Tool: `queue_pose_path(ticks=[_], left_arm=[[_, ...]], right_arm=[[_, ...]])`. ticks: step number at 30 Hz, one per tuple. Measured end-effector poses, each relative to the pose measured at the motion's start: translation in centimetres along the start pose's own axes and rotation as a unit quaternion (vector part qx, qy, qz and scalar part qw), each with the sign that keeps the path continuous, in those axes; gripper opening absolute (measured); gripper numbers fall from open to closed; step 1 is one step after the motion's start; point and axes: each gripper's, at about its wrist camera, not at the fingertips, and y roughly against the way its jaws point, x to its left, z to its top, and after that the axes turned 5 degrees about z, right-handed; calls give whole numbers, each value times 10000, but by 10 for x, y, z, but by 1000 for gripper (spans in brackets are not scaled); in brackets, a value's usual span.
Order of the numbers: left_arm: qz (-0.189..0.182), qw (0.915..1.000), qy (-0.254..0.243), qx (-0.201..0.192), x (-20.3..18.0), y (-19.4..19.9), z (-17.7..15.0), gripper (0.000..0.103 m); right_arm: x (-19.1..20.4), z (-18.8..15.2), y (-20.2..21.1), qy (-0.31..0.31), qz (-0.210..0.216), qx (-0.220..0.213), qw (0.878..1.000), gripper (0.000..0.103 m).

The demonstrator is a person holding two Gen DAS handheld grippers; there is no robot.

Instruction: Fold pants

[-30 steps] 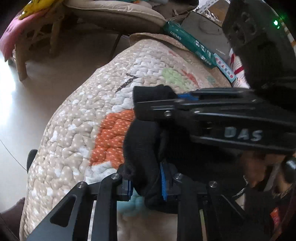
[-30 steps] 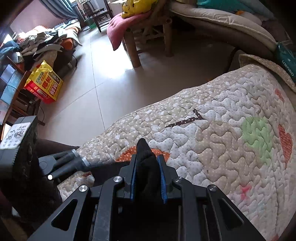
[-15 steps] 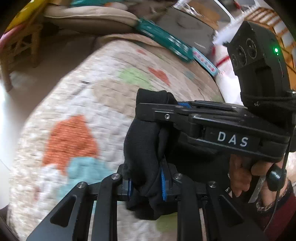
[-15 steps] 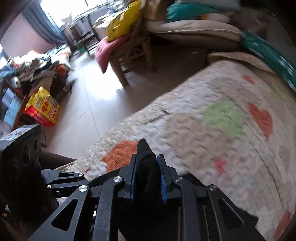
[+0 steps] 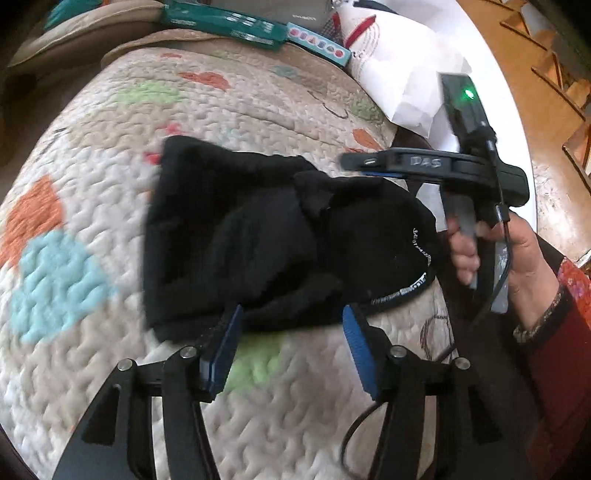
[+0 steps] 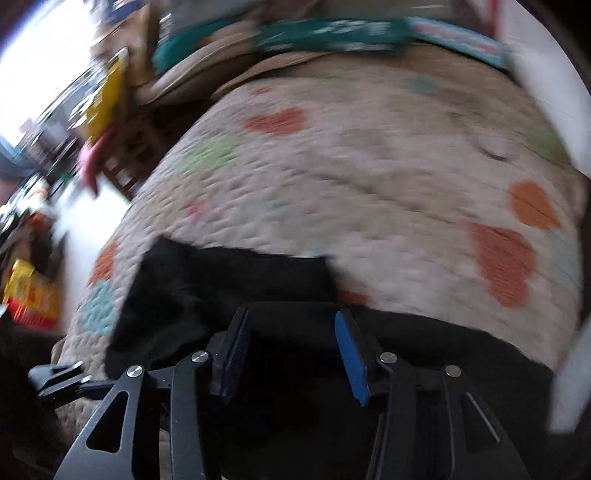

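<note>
Black pants (image 5: 280,236) blurred on quilt (image 5: 92,155); both grippers agape.

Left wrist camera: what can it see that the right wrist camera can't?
Only the left wrist view shows the person's hand holding the right claw from the side, the white bag, and white lettering on the pants' waistband. Only the right wrist view shows the bright window, the pink cloth and the yellow and red box, all blurred. Both show the black pants lying on the quilt, the teal packages, and an open claw with blue pads.
</note>
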Motion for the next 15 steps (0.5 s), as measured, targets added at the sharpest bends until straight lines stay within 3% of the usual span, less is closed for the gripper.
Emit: queue_pose_path(ticks=[3,8,12,13,14,15], left_arm=[[228,9994,198,-145,15,14,-1,57],[559,9950,767,-326,51,23,12,57],[700,9946,616,-457,51,16,24,58],[708,9950,571,-420,50,10,26,58],[711,9954,529,-376,48,5,27,58],[752,9957,444,-295,46,-4,26,58]], right_arm=[[13,-3,17,-90,80,-305,9995,51],[60,-20,12,99,532,-296,9981,51],[84,-35,-21,262,230,23,9994,50],[86,-37,-31,267,140,134,9995,45],[85,-40,-38,246,107,212,9994,31],[81,-42,-43,165,109,314,9993,8]])
